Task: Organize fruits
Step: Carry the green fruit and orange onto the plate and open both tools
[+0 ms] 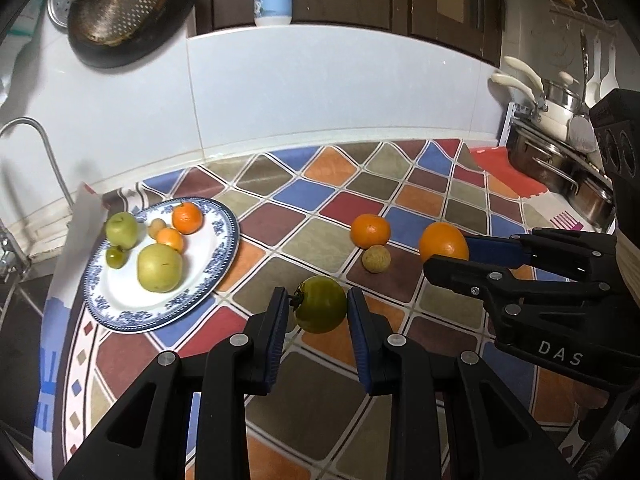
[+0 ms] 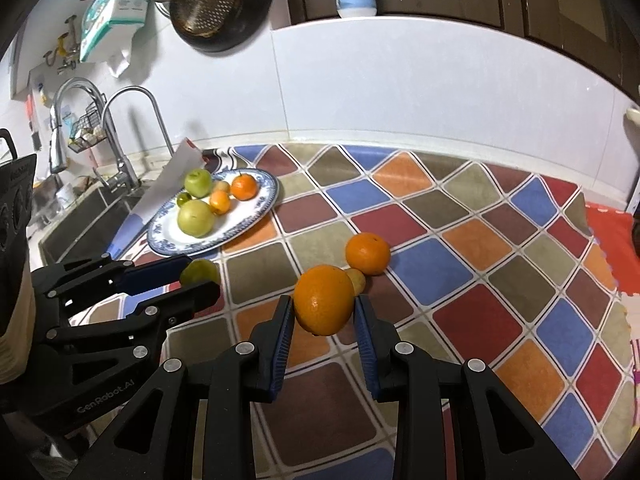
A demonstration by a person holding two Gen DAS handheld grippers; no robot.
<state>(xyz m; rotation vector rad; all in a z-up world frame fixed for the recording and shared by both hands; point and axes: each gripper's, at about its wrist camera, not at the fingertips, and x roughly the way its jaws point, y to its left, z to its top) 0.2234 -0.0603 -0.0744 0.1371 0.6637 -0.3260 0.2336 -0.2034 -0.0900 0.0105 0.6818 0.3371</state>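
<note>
The left gripper [image 1: 318,306] is clamping a green tomato [image 1: 320,304] between its pads, just off the bench [image 1: 304,196]. The right gripper [image 2: 323,306] is gripping a big orange [image 2: 325,299] the same way. Just beyond the orange, a tangerine [image 2: 368,253] and a small tan fruit [image 1: 376,259] are lying together. Farther off to the left, the blue-rimmed plate [image 1: 224,248] is carrying apples and small oranges. Only the right wrist view is showing the sink [image 2: 80,216] behind the plate.
</note>
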